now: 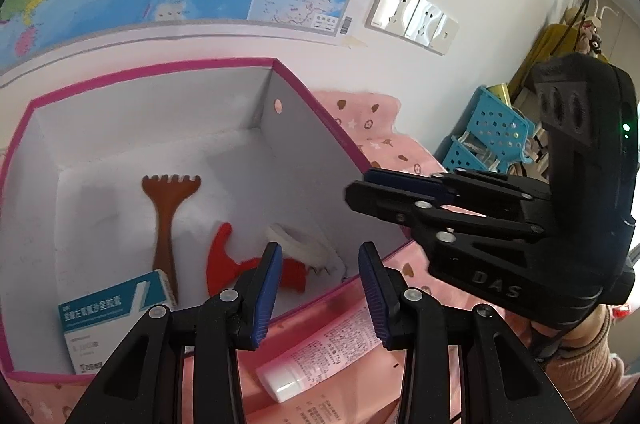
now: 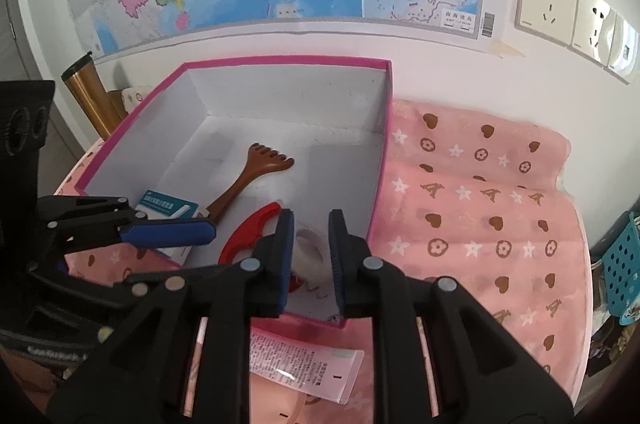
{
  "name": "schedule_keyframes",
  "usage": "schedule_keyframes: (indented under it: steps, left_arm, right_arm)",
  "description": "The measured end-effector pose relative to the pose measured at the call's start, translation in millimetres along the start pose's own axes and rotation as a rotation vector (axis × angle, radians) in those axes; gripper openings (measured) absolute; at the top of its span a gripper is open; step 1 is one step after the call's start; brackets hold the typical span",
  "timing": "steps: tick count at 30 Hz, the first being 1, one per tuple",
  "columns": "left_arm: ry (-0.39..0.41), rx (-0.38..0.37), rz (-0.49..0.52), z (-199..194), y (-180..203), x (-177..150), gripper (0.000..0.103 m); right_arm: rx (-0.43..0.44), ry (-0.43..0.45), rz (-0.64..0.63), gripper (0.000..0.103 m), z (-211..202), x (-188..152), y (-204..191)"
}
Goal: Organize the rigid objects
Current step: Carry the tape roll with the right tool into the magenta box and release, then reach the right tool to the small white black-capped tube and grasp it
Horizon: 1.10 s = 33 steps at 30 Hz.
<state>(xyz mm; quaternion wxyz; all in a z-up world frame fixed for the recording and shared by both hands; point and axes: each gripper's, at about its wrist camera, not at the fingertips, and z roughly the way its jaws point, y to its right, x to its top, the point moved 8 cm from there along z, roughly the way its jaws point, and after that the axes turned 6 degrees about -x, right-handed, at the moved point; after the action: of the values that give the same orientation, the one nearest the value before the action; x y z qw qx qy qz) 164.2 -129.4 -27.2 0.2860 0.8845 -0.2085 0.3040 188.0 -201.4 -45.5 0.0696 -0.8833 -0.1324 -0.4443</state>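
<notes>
A pink box [image 1: 160,70] [image 2: 280,59] with a white inside stands against the wall. In it lie a brown wooden scratcher [image 1: 166,216] [image 2: 256,172], a red plastic piece [image 1: 218,256] [image 2: 248,236], a white roll [image 1: 304,244] [image 2: 310,250] and a teal-and-white medicine carton [image 1: 108,320] [image 2: 168,206]. A pink tube [image 1: 320,356] [image 2: 304,364] lies outside, in front of the box's near wall. My left gripper [image 1: 320,252] [image 2: 208,230] hovers over that wall, open and empty. My right gripper [image 2: 311,220] [image 1: 360,186] hangs beside it above the near right corner, narrowly open with nothing between its pads.
A pink patterned cloth [image 2: 480,224] covers the table to the right of the box. Blue perforated baskets [image 1: 496,128] [image 2: 620,264] stand off the right edge. A gold tumbler [image 2: 86,96] stands behind the box's left corner. A map and wall sockets [image 1: 412,12] hang on the wall.
</notes>
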Motion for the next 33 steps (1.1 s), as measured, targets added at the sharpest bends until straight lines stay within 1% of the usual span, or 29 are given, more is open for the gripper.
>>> schedule_keyframes:
  steps: [4, 8, 11, 14, 19, 21, 23, 27, 33]
  left_arm:
    - [0.037, 0.028, 0.027, -13, 2, -2, 0.040]
    - [0.082, 0.049, 0.061, -32, 9, -8, 0.042]
    - [0.114, 0.059, 0.081, -46, 15, -14, 0.042]
    - [0.135, 0.055, 0.099, -58, 21, -23, 0.048]
    - [0.116, 0.034, 0.087, -65, 30, -46, 0.050]
    - [0.096, 0.033, 0.092, -64, 35, -57, 0.050]
    - [0.072, 0.011, 0.086, -60, 40, -67, 0.050]
    - [0.059, 0.011, 0.065, -55, 40, -81, 0.050]
    - [0.021, 0.007, 0.066, -47, 44, -100, 0.051]
  right_arm:
    - [0.030, 0.028, 0.005, 0.026, -14, -6, -2]
    - [0.038, 0.048, 0.010, 0.032, -27, -15, -2]
    - [0.052, 0.053, 0.006, 0.032, -35, -25, -4]
    - [0.060, 0.058, 0.012, 0.033, -44, -34, -4]
    - [0.069, 0.048, 0.035, 0.038, -52, -53, 0]
    - [0.072, 0.029, 0.045, 0.038, -51, -65, 2]
    - [0.074, 0.009, 0.060, 0.038, -50, -77, 6]
    - [0.082, -0.029, 0.102, 0.038, -47, -101, 12]
    - [0.096, -0.074, 0.146, 0.038, -45, -131, 16]
